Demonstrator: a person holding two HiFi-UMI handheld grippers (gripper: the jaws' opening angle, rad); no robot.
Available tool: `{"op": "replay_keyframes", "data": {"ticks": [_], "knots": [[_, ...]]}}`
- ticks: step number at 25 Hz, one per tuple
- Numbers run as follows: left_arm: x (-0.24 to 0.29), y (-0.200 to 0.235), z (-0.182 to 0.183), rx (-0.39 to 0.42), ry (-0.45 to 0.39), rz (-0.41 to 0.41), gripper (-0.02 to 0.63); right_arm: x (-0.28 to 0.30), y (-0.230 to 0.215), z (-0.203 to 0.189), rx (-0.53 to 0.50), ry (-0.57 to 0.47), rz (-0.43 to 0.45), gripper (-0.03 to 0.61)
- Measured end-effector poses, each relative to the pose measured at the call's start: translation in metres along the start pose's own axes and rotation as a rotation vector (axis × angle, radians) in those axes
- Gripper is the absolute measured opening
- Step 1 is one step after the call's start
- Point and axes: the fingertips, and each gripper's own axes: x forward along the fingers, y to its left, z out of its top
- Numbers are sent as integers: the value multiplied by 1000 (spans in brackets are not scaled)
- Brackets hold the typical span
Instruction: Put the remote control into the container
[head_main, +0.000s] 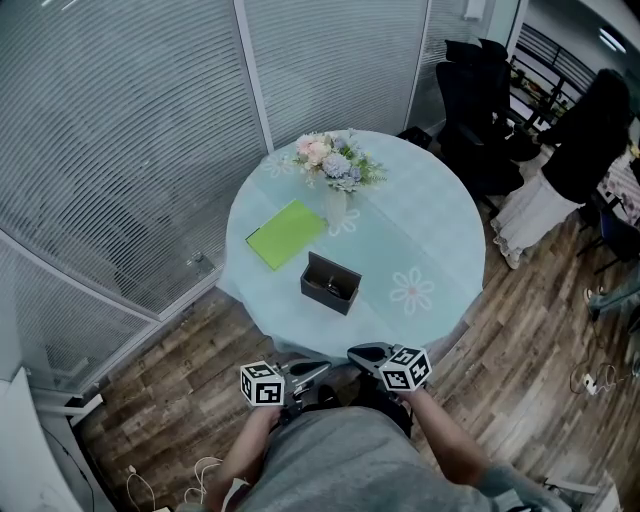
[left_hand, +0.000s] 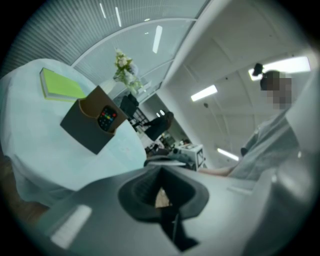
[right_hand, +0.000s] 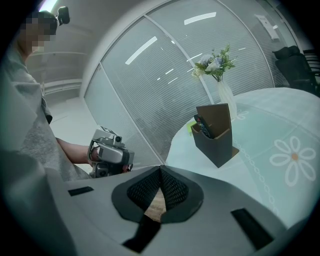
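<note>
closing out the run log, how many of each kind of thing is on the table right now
container: 1
remote control, inside the container: 1
green notebook: 1
vase of flowers: 1
total: 4

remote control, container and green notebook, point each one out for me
remote control (left_hand: 107, 118), left gripper view, on its button face, inside the box.
container (head_main: 326, 296), head view, on its dark outer wall.
green notebook (head_main: 286, 233), head view, on the middle of its cover.
</note>
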Motion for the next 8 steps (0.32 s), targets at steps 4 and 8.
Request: {"op": "replay_keyframes", "data": {"ticks": [4,8], "knots": [[-1,-1,0,1,0,1,-8,0,2,1,-1,0,2,17],[-2,-2,1,-4,-3,-1,-8,1,3,1,0,2,0,17]]}}
